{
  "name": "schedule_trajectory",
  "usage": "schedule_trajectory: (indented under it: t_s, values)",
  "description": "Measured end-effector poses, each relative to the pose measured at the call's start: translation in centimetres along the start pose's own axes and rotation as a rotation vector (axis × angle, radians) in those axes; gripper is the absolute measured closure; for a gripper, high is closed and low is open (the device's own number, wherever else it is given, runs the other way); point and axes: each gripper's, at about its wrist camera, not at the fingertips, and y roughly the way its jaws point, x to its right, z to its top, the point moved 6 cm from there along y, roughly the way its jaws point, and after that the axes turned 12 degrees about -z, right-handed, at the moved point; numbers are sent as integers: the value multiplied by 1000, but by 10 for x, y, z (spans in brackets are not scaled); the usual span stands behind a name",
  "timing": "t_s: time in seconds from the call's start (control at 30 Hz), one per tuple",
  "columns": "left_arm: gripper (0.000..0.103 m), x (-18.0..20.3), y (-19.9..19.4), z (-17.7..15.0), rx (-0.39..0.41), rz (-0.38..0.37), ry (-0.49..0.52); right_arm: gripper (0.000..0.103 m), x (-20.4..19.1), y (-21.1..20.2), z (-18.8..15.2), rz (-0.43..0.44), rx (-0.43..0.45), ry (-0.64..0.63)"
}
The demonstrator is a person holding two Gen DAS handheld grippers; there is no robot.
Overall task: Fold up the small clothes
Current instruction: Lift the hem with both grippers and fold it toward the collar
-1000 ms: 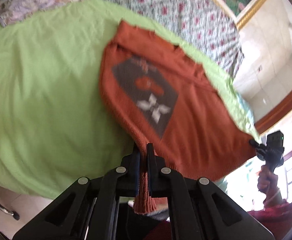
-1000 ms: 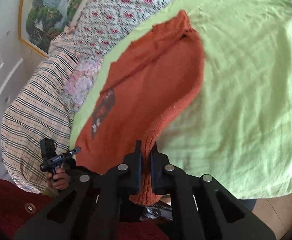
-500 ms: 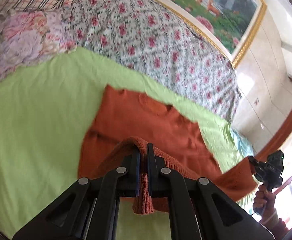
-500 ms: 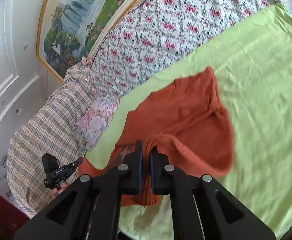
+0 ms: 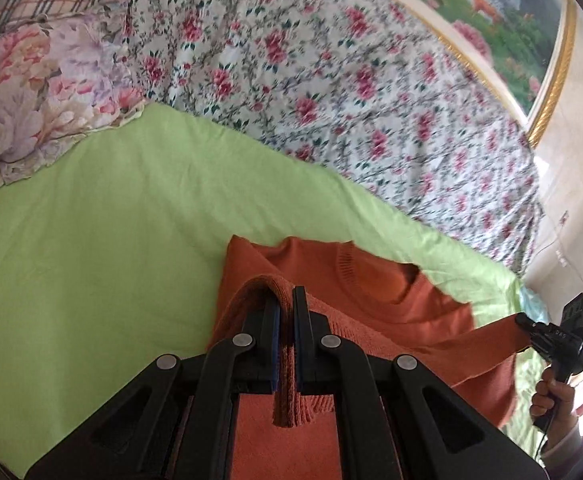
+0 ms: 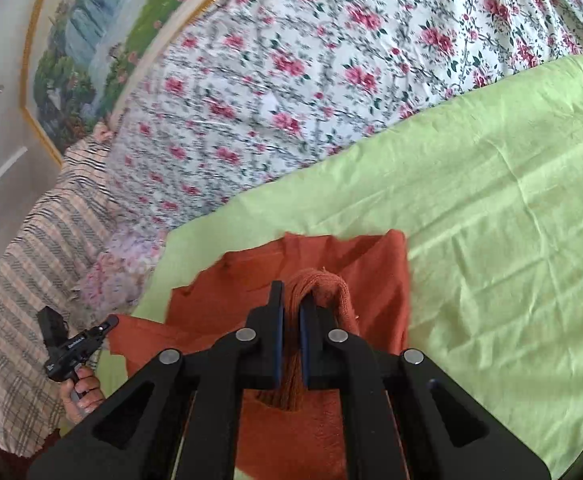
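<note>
Up close in the left wrist view, the left tongs clamp a ribbed edge of the orange sweater, which lies ahead on the green sheet. Right wrist view: the right tongs pinch another sweater edge, fabric spreading beyond them.

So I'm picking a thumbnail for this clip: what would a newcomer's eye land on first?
The rust-orange knit sweater, spread on the lime-green sheet with its hem lifted over toward the neckline. Each hem corner is pinched in shut jaws, the left gripper and right gripper. Behind, the rose-print bedspread fills the upper frame.
</note>
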Motion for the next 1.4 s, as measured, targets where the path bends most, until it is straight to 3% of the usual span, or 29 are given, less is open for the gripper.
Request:
schedule_trajectory:
  t_s: [0.23,0.4,0.47,0.53,0.57,0.6,0.7,0.8,0.87,0.9,1.07,1.17,1.3,1.4]
  values:
    - [100,-35,41,6,-28,53,-45,96,26,54,4,-92,-67,38]
    - [97,-54,65,-9,-129,97,-89,95,37,81,-7,-168,-149,45]
    - [92,-47,55,-16,-132,56,-99,92,39,74,-11,-177,-153,52]
    - [75,-33,43,-25,-136,28,-75,79,35,56,-12,-201,-111,36]
    - [71,-19,35,-35,-145,-1,-54,63,31,45,-12,-222,-80,16]
    - [64,-7,32,-43,-158,-24,-36,54,23,32,-15,-230,-45,-17]
    - [58,34,37,-79,-246,-110,38,54,-23,15,-40,-121,-62,-150]
    - [59,58,64,-111,-381,-121,97,54,-76,36,-87,-7,-235,-362]
    - [59,63,79,-109,-404,-72,173,54,-89,53,-104,-31,-302,-470]
    - [59,62,85,-104,-407,-60,190,54,-88,65,-107,-84,-316,-523]
    - [61,23,117,-42,-374,44,141,58,-48,98,-59,-195,-298,-397]
    - [59,-6,122,-3,-297,142,81,56,-14,100,-16,-397,-180,-314]
    - [56,-33,96,29,-176,152,-44,56,21,75,8,-345,-113,-61]
    - [51,-37,64,20,-130,133,-76,54,18,55,-4,-344,-93,-76]
